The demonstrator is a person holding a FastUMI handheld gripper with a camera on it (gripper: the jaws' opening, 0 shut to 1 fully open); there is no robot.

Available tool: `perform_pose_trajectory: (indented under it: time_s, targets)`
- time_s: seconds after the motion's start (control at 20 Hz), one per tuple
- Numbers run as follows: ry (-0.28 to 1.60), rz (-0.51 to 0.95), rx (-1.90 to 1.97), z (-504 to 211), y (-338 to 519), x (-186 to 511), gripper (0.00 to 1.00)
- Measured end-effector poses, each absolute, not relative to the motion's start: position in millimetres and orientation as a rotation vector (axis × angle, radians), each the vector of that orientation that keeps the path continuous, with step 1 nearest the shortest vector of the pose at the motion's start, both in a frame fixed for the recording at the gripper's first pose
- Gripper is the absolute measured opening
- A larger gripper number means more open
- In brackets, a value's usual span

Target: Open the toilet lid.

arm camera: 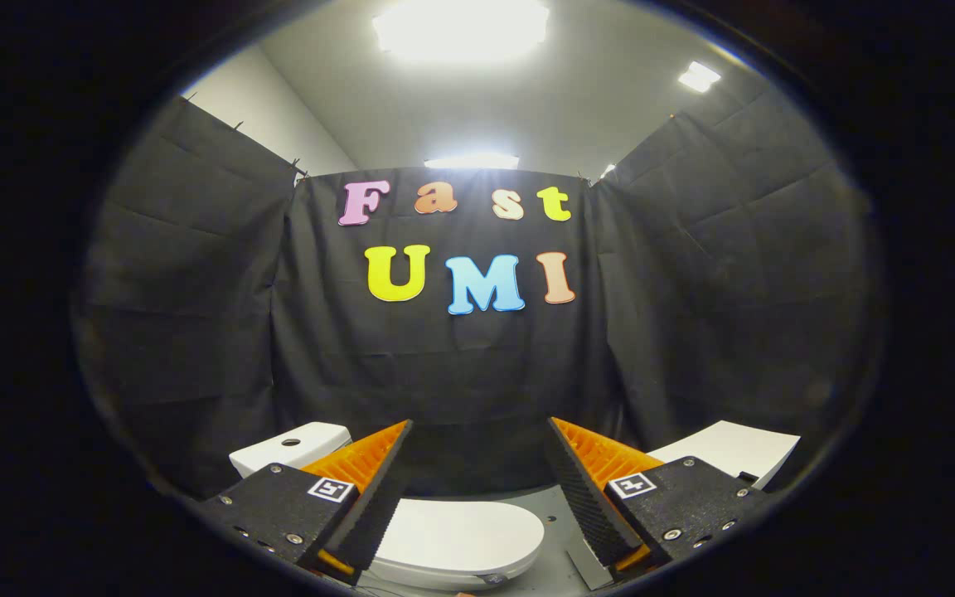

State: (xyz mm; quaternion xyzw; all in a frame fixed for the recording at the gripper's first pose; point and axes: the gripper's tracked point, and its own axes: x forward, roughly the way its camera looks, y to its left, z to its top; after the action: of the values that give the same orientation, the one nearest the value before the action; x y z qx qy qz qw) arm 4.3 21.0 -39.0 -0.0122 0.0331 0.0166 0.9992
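Just the approach so far: hand-held gripper (pixel 477 473) hangs wide open above the closed toilet lid (pixel 461 535), so next it probably needs to drop to the front rim.

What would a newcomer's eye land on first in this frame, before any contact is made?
The gripper stands out first, its fingers spread wide with nothing between them. Below and between them lies the white toilet lid, closed flat. The white tank sits beyond the left finger, and a white panel lies beyond the right finger, all against the black cloth wall under bright ceiling lights.
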Motion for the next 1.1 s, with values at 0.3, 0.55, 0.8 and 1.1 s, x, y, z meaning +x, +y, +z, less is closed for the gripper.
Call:
perform_pose_trajectory:
  time_s: [0.3,0.55,0.8,1.1]
  targets:
    - [0.083,0.040,-0.046,-83,22,27,0.95]
    - [0.143,0.038,0.028,-143,38,55,0.96]
    - [0.178,0.031,0.108,-199,41,70,0.96]
    - [0.314,0.051,0.250,-296,50,51,0.96]
